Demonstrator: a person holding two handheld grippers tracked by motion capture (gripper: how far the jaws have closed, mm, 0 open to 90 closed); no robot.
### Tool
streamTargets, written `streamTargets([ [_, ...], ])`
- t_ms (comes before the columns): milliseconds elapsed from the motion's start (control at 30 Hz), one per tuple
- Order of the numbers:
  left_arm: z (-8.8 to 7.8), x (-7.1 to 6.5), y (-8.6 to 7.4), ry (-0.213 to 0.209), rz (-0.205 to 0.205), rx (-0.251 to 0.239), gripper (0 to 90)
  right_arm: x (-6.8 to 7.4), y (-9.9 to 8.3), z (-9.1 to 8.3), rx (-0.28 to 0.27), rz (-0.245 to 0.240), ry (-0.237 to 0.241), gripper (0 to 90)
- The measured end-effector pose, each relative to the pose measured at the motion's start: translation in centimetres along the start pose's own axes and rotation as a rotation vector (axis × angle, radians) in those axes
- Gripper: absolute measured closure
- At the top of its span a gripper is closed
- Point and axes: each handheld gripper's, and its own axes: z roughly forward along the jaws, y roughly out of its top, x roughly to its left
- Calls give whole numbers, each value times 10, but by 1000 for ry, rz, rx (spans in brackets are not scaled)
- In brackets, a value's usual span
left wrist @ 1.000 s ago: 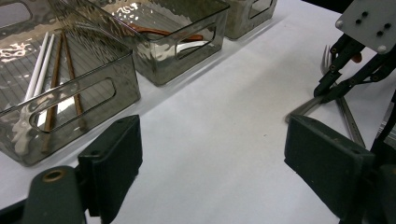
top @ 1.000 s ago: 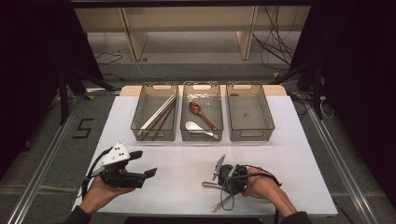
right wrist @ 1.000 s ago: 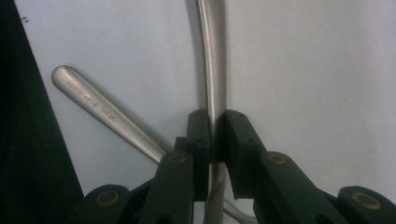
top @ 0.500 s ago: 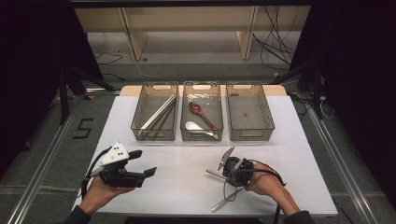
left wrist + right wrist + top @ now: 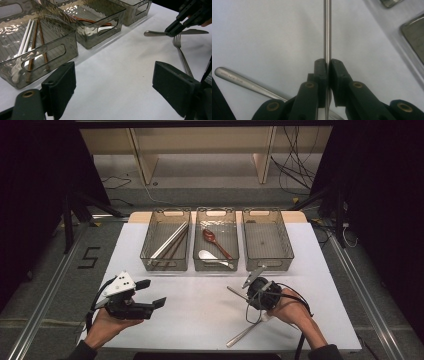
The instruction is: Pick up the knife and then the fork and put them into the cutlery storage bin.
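From the high view, your right gripper [image 5: 248,291] has its jaws clamped on a table knife [image 5: 244,286], lifted off the white table [image 5: 200,315] just in front of the three clear bins [image 5: 216,246]; a fork [image 5: 244,335] lies on the table under your hand. The empty right-hand bin [image 5: 267,240] sits closest, which looks like the reason you hold the knife there. Your left gripper [image 5: 152,295] waits aside, jaws wide and empty. Dark floor, cables and a shelf surround the table.

In the left gripper view, chopsticks [image 5: 31,42] fill the nearest bin and the knife [image 5: 155,32] hangs level above the fork [image 5: 182,56].

In the right gripper view, the pads [image 5: 320,72] pinch the knife [image 5: 327,30] edge-on; the handle at lower left [image 5: 239,81] is probably the fork's.
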Motion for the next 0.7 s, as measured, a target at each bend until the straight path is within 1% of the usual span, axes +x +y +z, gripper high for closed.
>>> streamTargets([
  [100,0,1,0,0,-10,-11,177,-6,0,-6,-25,23,-13,843],
  [167,-1,2,0,-2,-12,-12,176,-10,0,-10,-40,30,-19,843],
  [200,-1,2,0,-1,-16,-15,175,-13,0,-13,-53,39,-29,843],
  [267,0,2,0,-2,-20,-19,173,-18,1,-17,-66,52,-29,843],
  [467,0,3,0,-2,-18,-21,173,-38,7,-29,-111,100,-46,843],
  [700,-1,4,0,0,-20,-23,173,-63,19,-38,-142,161,-88,843],
])
